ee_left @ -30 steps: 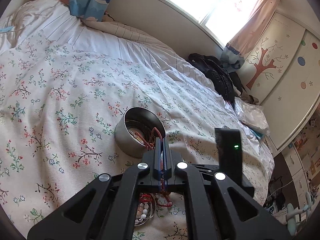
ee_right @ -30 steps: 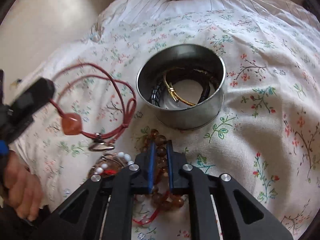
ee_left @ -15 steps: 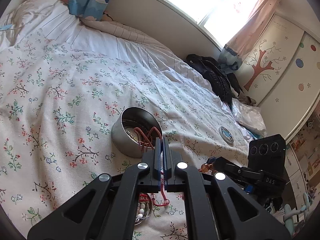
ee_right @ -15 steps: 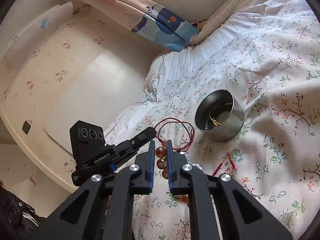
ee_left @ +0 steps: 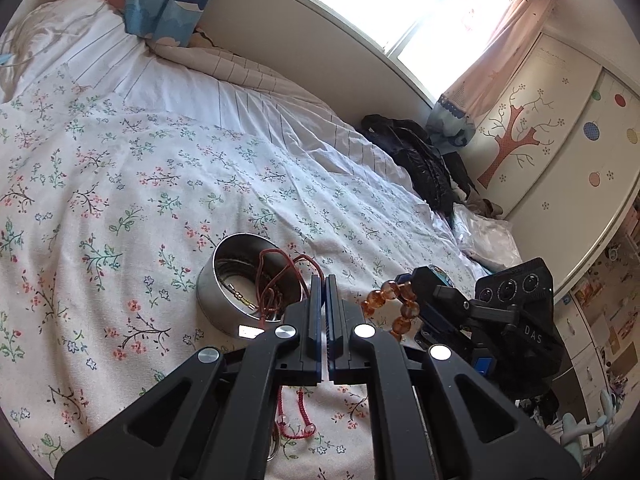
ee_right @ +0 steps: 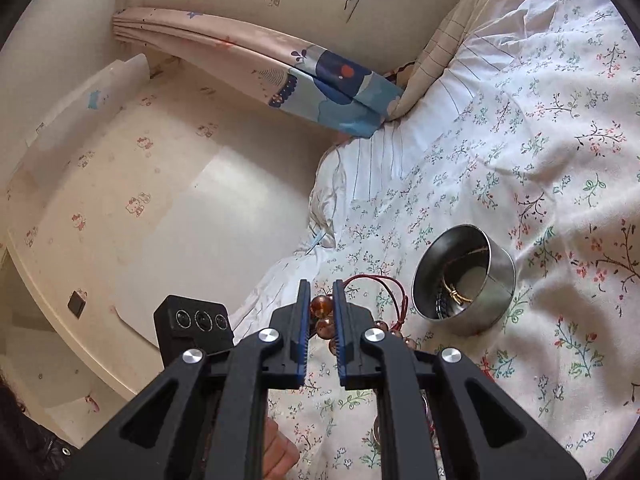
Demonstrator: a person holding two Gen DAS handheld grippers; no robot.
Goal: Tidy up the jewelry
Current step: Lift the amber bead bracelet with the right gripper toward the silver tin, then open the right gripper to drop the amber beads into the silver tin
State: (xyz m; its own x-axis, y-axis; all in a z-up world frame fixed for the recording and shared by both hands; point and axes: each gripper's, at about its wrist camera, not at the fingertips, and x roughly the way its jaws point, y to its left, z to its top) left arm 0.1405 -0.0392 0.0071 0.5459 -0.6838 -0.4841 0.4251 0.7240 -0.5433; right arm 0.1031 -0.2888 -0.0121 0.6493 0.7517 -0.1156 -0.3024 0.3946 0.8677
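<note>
A round steel tin (ee_left: 240,280) (ee_right: 466,280) stands on the flowered bedspread and holds a gold bangle (ee_right: 460,294) and dark bracelets. My left gripper (ee_left: 324,280) is shut on a red cord necklace (ee_left: 276,276) whose loops hang into and over the tin. My right gripper (ee_right: 321,284) is shut on an amber bead bracelet (ee_right: 320,306) (ee_left: 394,300), held in the air to the right of the tin. More jewelry, a red cord with beads (ee_left: 296,420), lies on the bed under my left gripper.
The flowered bedspread (ee_left: 120,184) covers the bed. A black jacket (ee_left: 416,160) and a plastic bag (ee_left: 484,236) lie at its far right. A wardrobe (ee_left: 560,152) stands beyond. A wall and curtain (ee_right: 280,72) border the bed's head side.
My left gripper has carried the red cord necklace over the tin. My right gripper has lifted the amber bead bracelet off the bed and risen well above it.
</note>
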